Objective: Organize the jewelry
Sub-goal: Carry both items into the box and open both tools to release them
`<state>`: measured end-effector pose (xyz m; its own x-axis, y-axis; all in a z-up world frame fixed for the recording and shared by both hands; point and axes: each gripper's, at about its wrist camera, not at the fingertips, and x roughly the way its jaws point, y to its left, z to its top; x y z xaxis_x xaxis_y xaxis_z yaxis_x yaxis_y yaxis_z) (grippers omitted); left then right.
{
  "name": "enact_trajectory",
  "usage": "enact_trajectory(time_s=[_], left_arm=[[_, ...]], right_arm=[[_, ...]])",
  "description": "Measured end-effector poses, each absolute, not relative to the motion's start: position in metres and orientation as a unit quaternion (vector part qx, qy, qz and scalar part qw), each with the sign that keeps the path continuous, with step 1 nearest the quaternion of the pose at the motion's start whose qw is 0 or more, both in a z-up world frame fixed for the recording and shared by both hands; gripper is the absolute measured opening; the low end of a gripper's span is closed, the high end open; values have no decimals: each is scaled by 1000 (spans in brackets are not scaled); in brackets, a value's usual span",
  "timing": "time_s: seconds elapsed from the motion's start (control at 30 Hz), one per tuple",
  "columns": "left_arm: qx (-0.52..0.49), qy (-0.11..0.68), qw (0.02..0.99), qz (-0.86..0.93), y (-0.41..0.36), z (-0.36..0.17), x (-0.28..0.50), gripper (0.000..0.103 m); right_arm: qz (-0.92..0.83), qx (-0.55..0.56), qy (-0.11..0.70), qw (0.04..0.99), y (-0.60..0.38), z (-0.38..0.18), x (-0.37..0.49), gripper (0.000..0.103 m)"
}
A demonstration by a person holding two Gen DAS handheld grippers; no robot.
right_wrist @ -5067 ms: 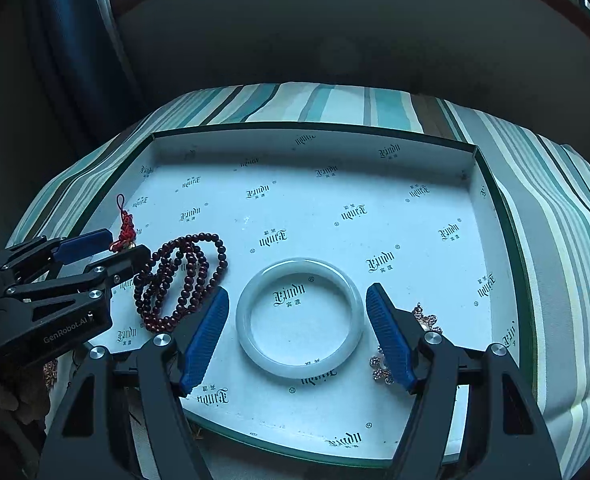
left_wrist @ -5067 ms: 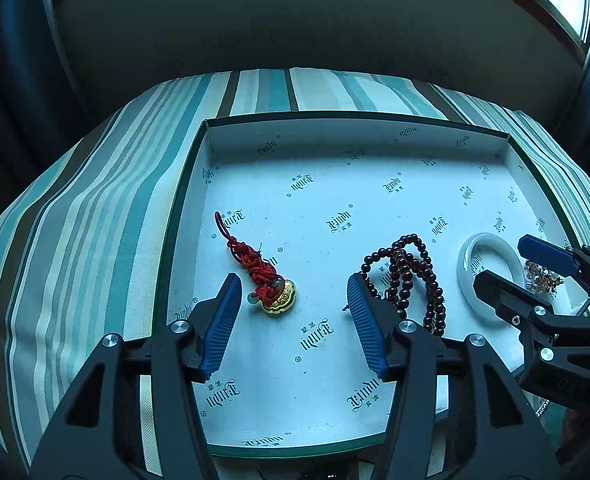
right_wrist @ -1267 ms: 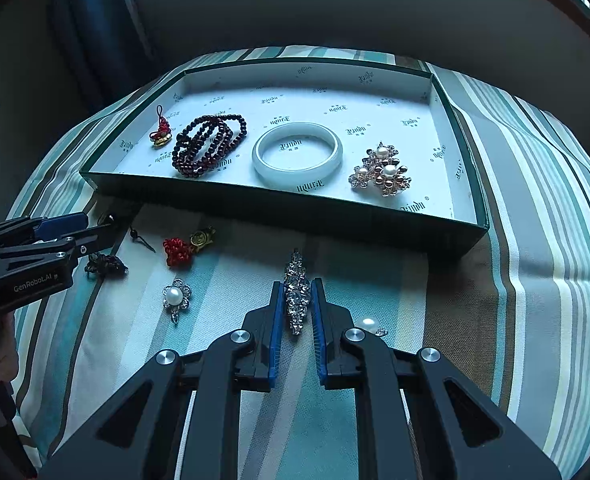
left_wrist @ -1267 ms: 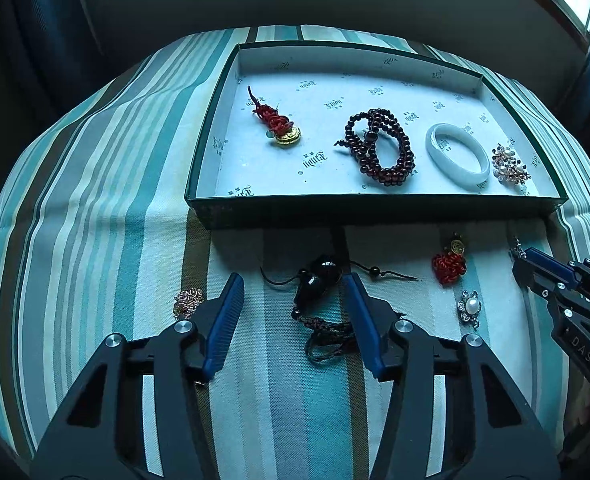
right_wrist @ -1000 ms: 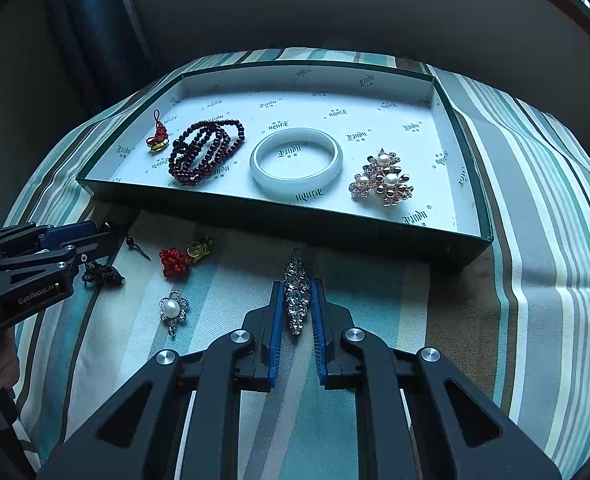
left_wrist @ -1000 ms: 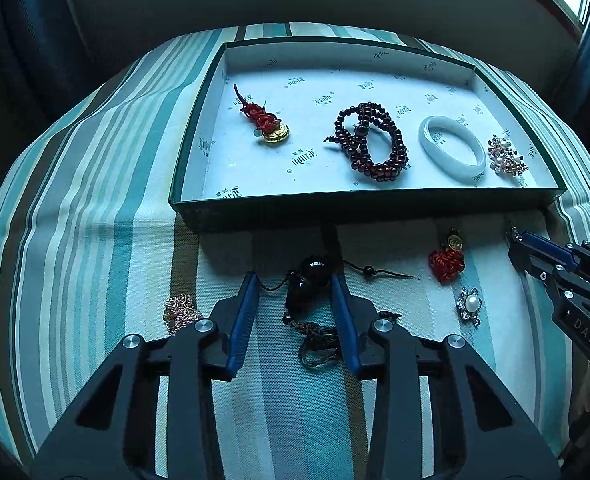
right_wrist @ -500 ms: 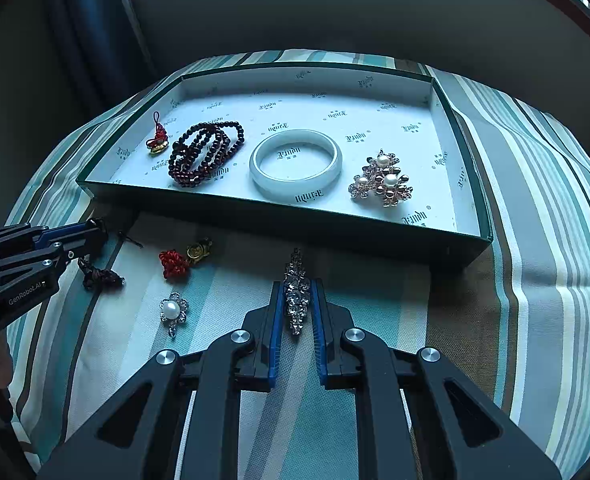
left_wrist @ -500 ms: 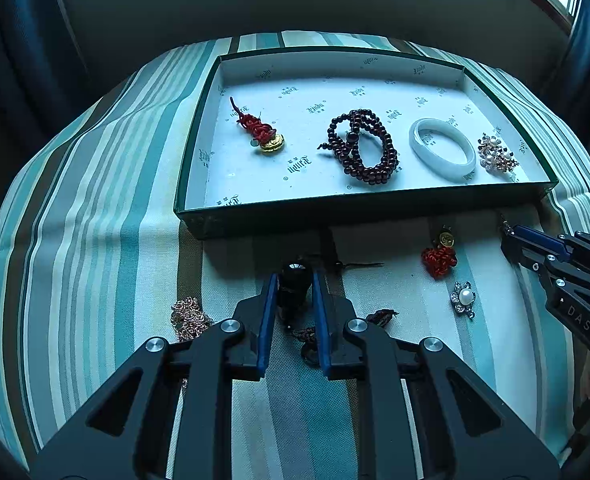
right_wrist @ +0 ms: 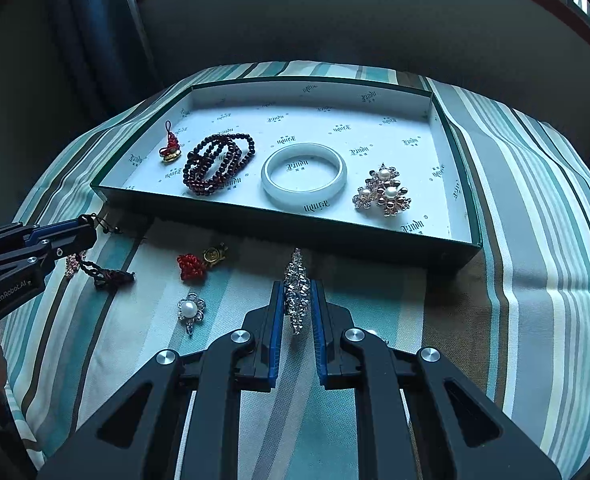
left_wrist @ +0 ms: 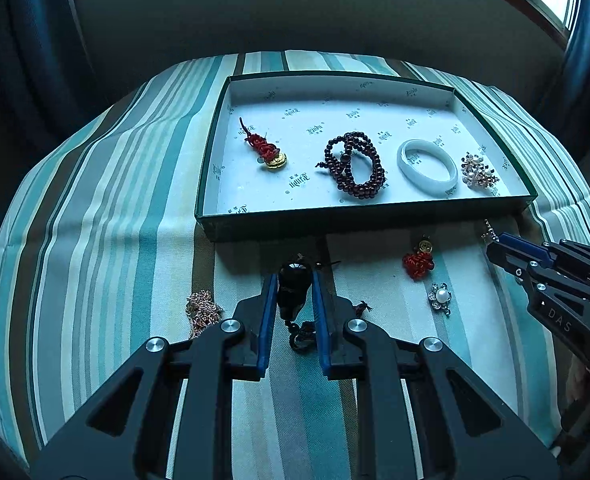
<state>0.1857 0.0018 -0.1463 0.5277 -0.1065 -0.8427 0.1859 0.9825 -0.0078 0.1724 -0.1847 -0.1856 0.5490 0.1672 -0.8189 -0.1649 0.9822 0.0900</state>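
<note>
Claws pinch glossy black pendant (left_wrist: 293,285) and sparkling rhinestone brooch (right_wrist: 297,292).

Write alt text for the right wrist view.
The right gripper is shut on a sparkly hair clip on a striped cloth. Behind lies a green tray holding a red charm, dark beads, a white bangle and a pearl brooch.

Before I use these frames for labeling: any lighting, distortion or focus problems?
Left wrist view: strong fisheye bends the tray edges; window glare top right; dim bluish cast. Right wrist view: same bowing, tray wall shadows the cloth, crystal brooch stays sharp.
</note>
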Motion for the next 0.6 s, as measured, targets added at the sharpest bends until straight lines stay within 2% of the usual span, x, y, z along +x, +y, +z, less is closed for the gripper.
enact_trajectory(time_s=[0.6], left_arm=[[30, 411, 904, -111, -13, -85, 183, 18]], right_arm=[[93, -3, 404, 910, -192, -130, 165, 14]])
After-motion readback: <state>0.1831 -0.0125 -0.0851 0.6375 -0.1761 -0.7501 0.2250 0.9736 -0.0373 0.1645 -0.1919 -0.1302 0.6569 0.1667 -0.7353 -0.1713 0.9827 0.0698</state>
